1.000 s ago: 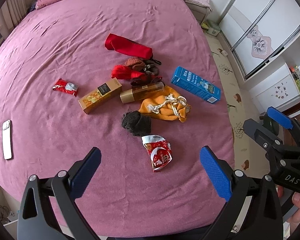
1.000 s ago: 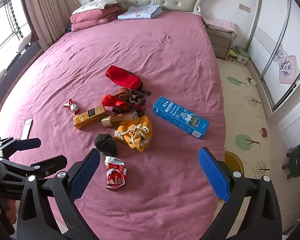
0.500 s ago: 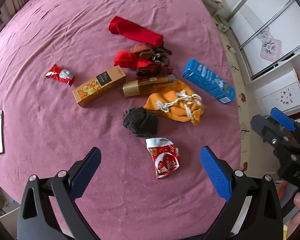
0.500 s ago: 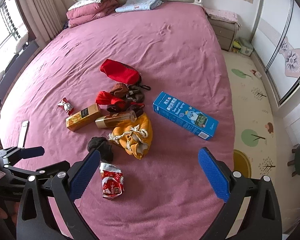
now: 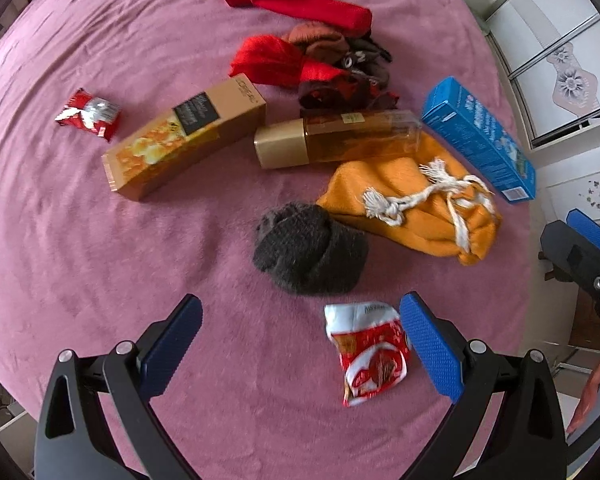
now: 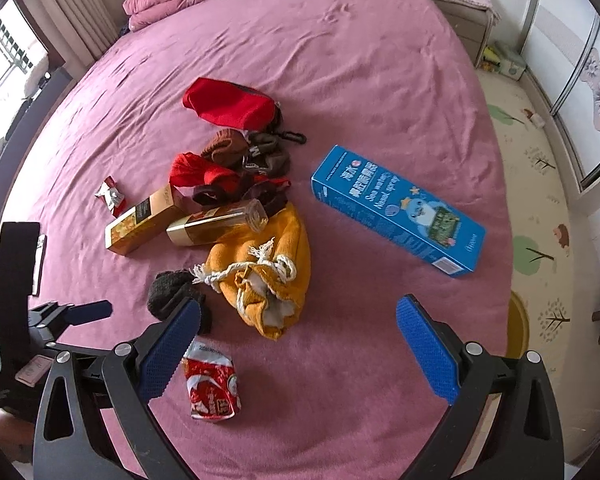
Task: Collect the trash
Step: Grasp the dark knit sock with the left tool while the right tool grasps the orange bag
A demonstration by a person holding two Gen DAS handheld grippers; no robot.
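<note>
Spread over the pink bed (image 6: 380,80), clothes, boxes and wrappers lie mixed, so only the trash needs picking out. Both claws hover wide open and empty: the left gripper (image 5: 300,344) has the crumpled red snack wrapper (image 5: 370,354) at its three o'clock, touching the right finger's pad, likely its first target, while the right gripper (image 6: 296,344) waits with the blue box (image 6: 396,210) at one o'clock.

I read the bed cover (image 5: 80,216) as matt, napped pink cloth. The snack wrapper (image 5: 370,356) is glossy, crinkled red-and-white foil or plastic film; the small wrapper (image 5: 89,113) is shiny red and silver. The gold box (image 5: 184,140) and blue box (image 6: 396,210) are smooth printed card with slight sheen. The bottle (image 5: 340,138) is clear, glossy plastic or glass. The dark hat (image 5: 308,254) is coarse knit. The orange bag (image 5: 412,210) is soft cloth. My left claw (image 5: 300,344) has textured blue pads on matt black plastic.
</note>
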